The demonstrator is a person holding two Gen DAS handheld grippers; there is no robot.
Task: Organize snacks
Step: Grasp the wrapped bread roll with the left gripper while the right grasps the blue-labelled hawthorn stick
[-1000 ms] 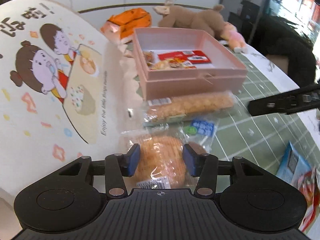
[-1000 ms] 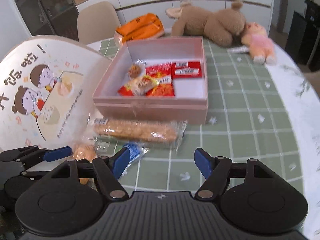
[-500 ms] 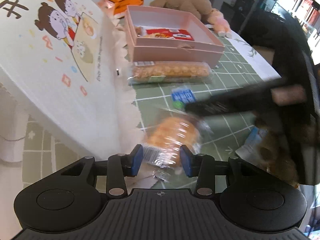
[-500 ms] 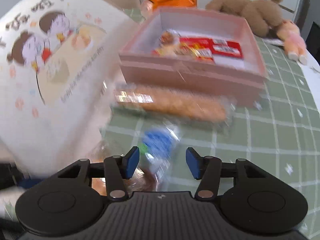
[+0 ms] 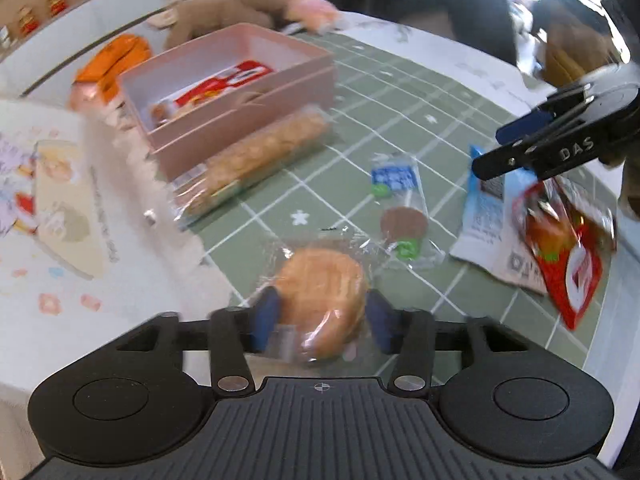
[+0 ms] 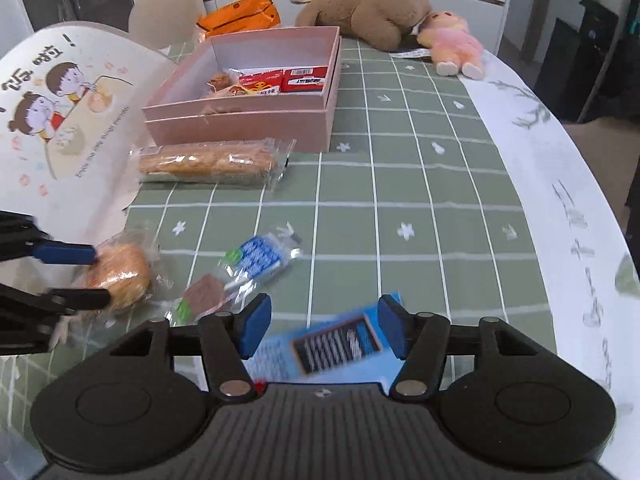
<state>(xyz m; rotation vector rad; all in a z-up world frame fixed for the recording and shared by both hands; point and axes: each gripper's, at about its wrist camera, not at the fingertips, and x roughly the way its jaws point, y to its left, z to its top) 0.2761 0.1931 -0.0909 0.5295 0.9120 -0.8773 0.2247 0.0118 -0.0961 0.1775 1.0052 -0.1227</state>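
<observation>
My left gripper [image 5: 320, 318] is shut on a round bun in clear wrap [image 5: 322, 294], seen also in the right wrist view [image 6: 120, 274]. My right gripper [image 6: 320, 330] is open above a blue and white packet [image 6: 332, 346], with no contact visible. The pink box [image 6: 240, 122] holds several snacks and stands at the back. A long wrapped bread [image 6: 208, 162] lies in front of the box. A small blue-labelled wrapper with a brown piece [image 6: 236, 274] lies between the grippers. A red packet [image 5: 568, 248] lies beside the blue and white packet [image 5: 486, 220].
The box lid with cartoon children [image 6: 60, 112] leans at the left. A brown plush animal [image 6: 360, 10], a pink doll [image 6: 452, 46] and an orange bag [image 6: 240, 16] lie behind the box. The round table's white edge [image 6: 580, 208] curves along the right.
My left gripper has swung right with the bun held in it. My right gripper has drawn back and right, opened wider, and now hovers over the blue and white packet.
</observation>
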